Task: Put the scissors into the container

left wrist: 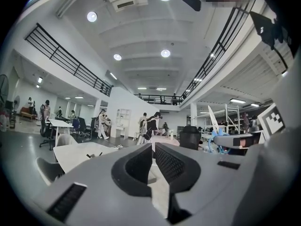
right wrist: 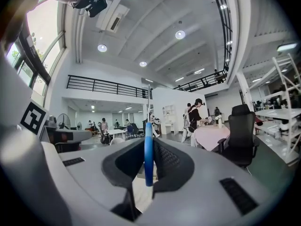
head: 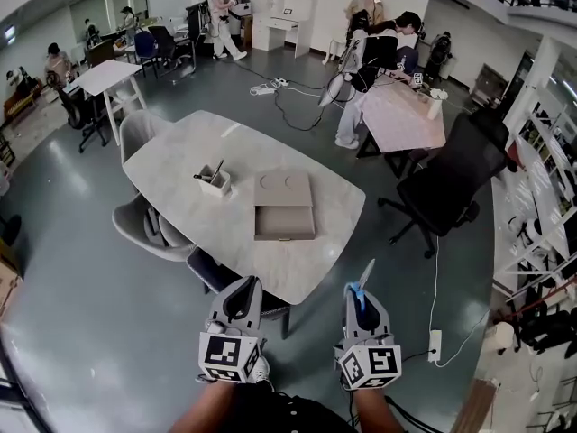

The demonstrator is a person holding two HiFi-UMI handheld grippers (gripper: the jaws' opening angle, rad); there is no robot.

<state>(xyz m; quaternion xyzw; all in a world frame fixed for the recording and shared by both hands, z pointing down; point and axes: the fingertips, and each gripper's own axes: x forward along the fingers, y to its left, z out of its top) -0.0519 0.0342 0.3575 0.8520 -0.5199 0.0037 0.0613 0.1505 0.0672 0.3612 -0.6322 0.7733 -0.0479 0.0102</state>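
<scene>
Right gripper view: your right tool (right wrist: 149, 144) pinches the blue-handled steel scissors (right wrist: 148, 161); hold firm, carry them to the small white open container (head: 215, 184) ahead-left.

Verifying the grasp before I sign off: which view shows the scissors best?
The right gripper view: the scissors fill its centre, edge-on, clamped in the right tool. The head view shows a small blue handle and pale blade poking from that tool; the left gripper view shows them side-on, but small.
</scene>
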